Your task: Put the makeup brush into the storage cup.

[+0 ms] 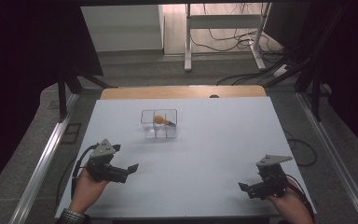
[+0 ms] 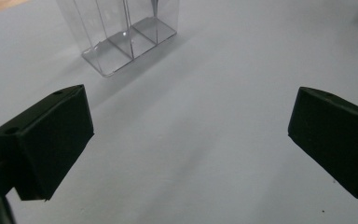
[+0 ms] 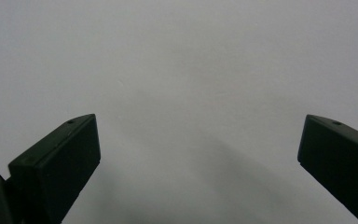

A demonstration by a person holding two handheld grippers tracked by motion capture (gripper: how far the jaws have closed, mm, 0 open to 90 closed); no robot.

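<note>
Both hand-held grippers rest low over the white table, jaws spread wide and empty.

Left gripper [image 1: 131, 169] sits at the near left of the table [image 1: 214, 149], pointing toward the middle, and its own view shows bare surface between its parted jaws. Right gripper [image 1: 243, 187] sits at the near right, equally agape over bare surface. Well apart from both, toward the far middle, stands a clear divided box [image 1: 159, 124]; an orange ball [image 1: 158, 119] with a dark piece beside it lies in its rear section.
</note>
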